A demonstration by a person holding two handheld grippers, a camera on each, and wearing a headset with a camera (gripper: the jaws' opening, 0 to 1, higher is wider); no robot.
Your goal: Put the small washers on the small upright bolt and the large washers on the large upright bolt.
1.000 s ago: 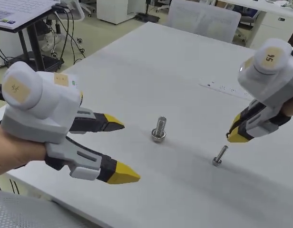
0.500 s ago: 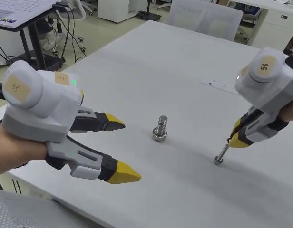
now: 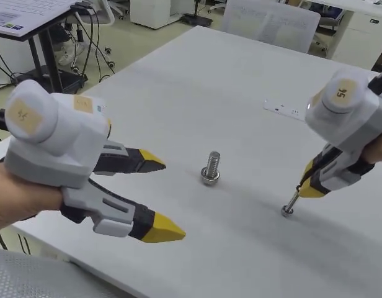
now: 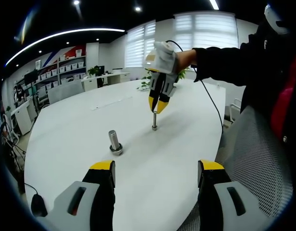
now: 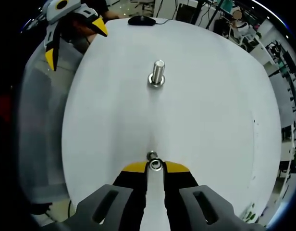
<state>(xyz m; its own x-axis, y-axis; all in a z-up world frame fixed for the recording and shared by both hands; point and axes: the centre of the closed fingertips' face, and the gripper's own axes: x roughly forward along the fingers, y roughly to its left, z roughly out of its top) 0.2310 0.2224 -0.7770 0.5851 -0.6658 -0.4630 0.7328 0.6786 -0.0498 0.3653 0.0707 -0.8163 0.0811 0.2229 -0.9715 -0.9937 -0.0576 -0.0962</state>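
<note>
The large bolt [image 3: 210,169] stands upright mid-table with washers around its base; it also shows as the large bolt [image 5: 156,73] and the large bolt [image 4: 114,142]. The small bolt [image 3: 289,205] stands to its right. My right gripper [image 3: 310,187] hangs right at that bolt's top, shut on a small washer [image 5: 155,165] pinched between its yellow tips, with the small bolt [image 5: 151,155] just beyond them. My left gripper [image 3: 159,197] hovers open and holding nothing, left of the large bolt. From the left gripper [image 4: 157,168] I see the right gripper [image 4: 159,98] above the small bolt [image 4: 154,120].
A white strip [image 3: 284,110] lies on the white table [image 3: 197,93] behind the small bolt. A chair [image 3: 271,23] stands at the far edge and a cart [image 3: 36,25] at the far left. A black mouse [image 5: 141,20] lies near the table's edge.
My right gripper has come down and slightly inward, so its tips now meet the top of the small bolt. The left gripper has held its place, still open.
</note>
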